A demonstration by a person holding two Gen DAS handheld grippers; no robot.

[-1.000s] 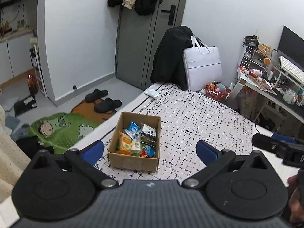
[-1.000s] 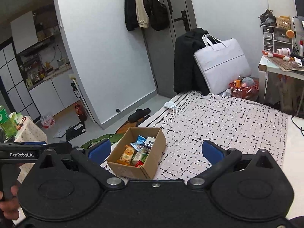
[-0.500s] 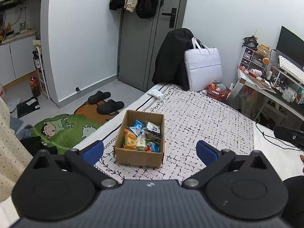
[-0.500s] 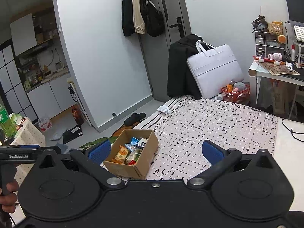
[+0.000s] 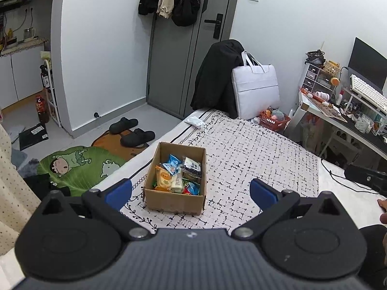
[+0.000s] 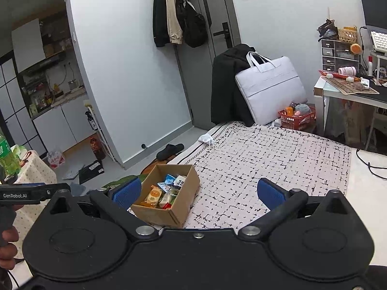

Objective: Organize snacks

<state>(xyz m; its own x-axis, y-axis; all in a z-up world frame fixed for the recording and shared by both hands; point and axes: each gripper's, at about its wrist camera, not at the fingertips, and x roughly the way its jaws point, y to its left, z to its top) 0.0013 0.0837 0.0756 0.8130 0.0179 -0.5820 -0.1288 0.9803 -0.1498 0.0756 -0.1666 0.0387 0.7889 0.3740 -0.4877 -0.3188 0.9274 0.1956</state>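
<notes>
A: Quick check – where are the snacks?

B: All in the cardboard box (image 5: 175, 181) on the patterned bedspread (image 5: 254, 149), near its left edge. Orange packet (image 5: 162, 178), blue packet (image 5: 172, 163), a white-and-black one (image 5: 192, 166), more underneath that I can't make out. None lying loose on the cover that I can see.

A: Claws?

B: Your left gripper (image 5: 191, 191) is spread wide with nothing in it, held back from the box. Your right gripper (image 6: 198, 191) is the same – wide apart, empty, with the box (image 6: 167, 198) off to its left side.

A: So are we done or starting?

B: Can't tell. Snacks piled in a box fits a finished tidy-up, and it equally fits a heap waiting to be sorted. I won't call it either way.

A: If you do reach in?

B: Come down from above, not from the side – the walls are tall and the packets overlap. Take the top packet by its flat edge, squeeze lightly so it doesn't crush, and watch the box: it's light and close to the bed edge, so a nudge could tip it off
</notes>
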